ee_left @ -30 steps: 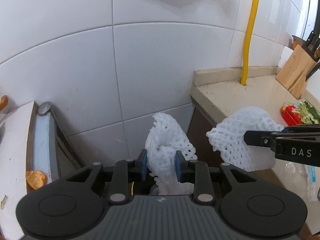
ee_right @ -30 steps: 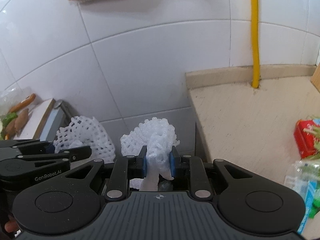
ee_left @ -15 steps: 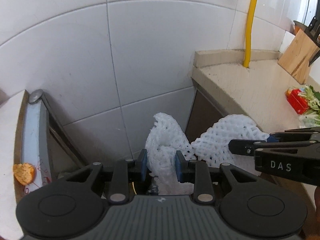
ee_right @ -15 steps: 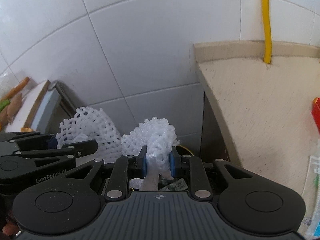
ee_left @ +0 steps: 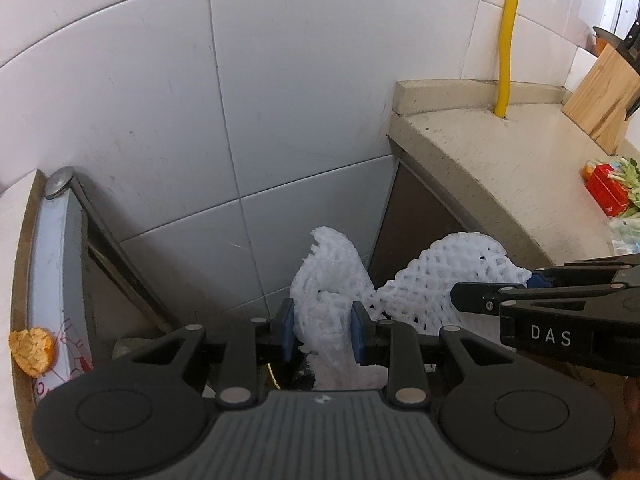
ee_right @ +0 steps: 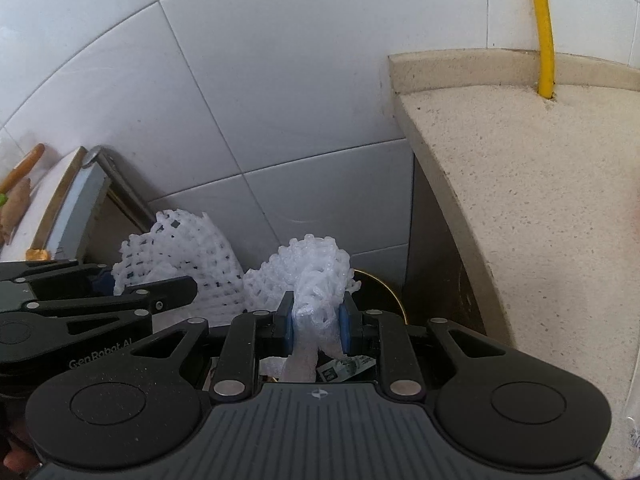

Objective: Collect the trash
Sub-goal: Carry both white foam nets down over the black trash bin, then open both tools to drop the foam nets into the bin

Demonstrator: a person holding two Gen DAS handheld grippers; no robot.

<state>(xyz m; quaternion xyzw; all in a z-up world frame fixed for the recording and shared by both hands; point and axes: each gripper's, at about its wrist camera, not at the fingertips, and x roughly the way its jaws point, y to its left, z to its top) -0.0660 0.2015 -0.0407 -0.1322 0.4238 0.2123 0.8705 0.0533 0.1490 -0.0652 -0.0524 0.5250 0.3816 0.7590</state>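
Both grippers hang side by side over a narrow gap between a counter and a unit on the left, pointing steeply down. My left gripper [ee_left: 323,332] is shut on a white foam fruit net [ee_left: 332,264] that stands up between its blue pads. My right gripper [ee_right: 316,322] is shut on a second, crumpled white foam net [ee_right: 312,264]. In the left wrist view the right gripper's net [ee_left: 440,276] shows just to the right. Below the right gripper a bin's gold rim [ee_right: 384,292] curves, with paper scraps [ee_right: 346,366] inside.
White wall tiles [ee_left: 280,100] close the gap at the back. The beige counter [ee_left: 500,160] on the right carries a yellow pipe [ee_left: 506,40], a knife block [ee_left: 600,96] and a red packet [ee_left: 604,194]. An orange peel piece [ee_left: 32,350] lies on the left unit.
Both grippers have sunk with their nets into the gap, tilting further down. More of the lower wall and the bin rim now shows. Both grips are unchanged.
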